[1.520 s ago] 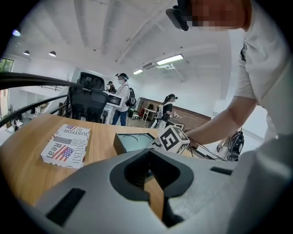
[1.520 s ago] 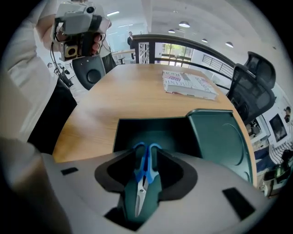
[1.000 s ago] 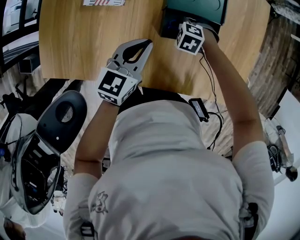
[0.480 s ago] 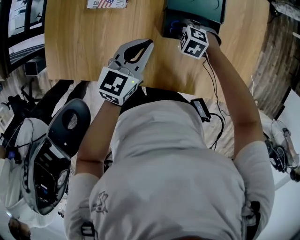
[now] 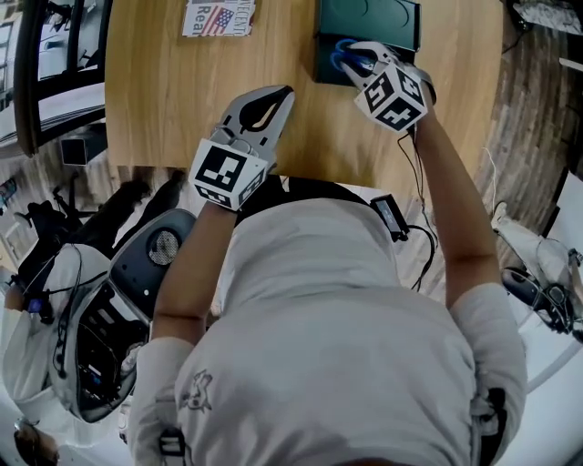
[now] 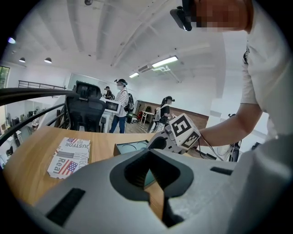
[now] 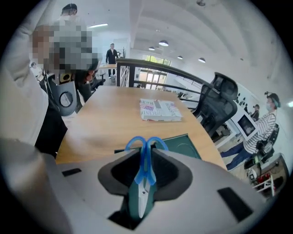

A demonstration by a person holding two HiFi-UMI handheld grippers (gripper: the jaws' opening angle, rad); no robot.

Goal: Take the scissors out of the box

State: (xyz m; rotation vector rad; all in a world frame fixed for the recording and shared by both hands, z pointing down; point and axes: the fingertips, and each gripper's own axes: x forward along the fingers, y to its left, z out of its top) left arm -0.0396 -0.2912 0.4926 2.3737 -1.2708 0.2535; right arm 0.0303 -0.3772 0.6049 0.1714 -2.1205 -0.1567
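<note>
The wooden table (image 5: pixel 164 91) fills the top of the head view, at 12 o'clock from the person (image 5: pixel 337 319), whose pale shirt takes up the lower middle. A dark office chair (image 5: pixel 137 273) stands on the floor at 8 o'clock from the person. On the table, at 1 o'clock, lies the dark green box (image 5: pixel 387 18) (image 7: pixel 183 144) (image 6: pixel 130 147), flat and open at the top. At 11 o'clock, well apart from the box, lies a printed booklet (image 5: pixel 219 16) (image 6: pixel 71 155) (image 7: pixel 159 110) with a stars-and-stripes picture; the word "Real" reads on it in large letters, and the line above it cannot be read whole. The left gripper (image 5: pixel 284 93) (image 6: pixel 149 151) hangs over the bare middle of the table at 12 o'clock, its black-and-white marker cube (image 5: pixel 228 173) nearest the person. Its jaws are pressed together at the tips, and only wood and a corner of the box show through the hollow behind them. The right gripper (image 5: pixel 363 56) (image 7: pixel 145 153) sits at 1 o'clock over the near edge of the box, pointing steeply down, and its own marker cube (image 5: pixel 393 96) faces up. Its jaws pinch the scissors (image 5: pixel 346 56) (image 7: pixel 144 171). In the right gripper view the two blue handle loops stick out past the jaw tips, over the box, and the closed metal blades point back between the jaws toward the camera. The scissors touch nothing but the jaws. A small black adapter (image 5: pixel 387 214) on a cable hangs at 3 o'clock from the person's chest.
</note>
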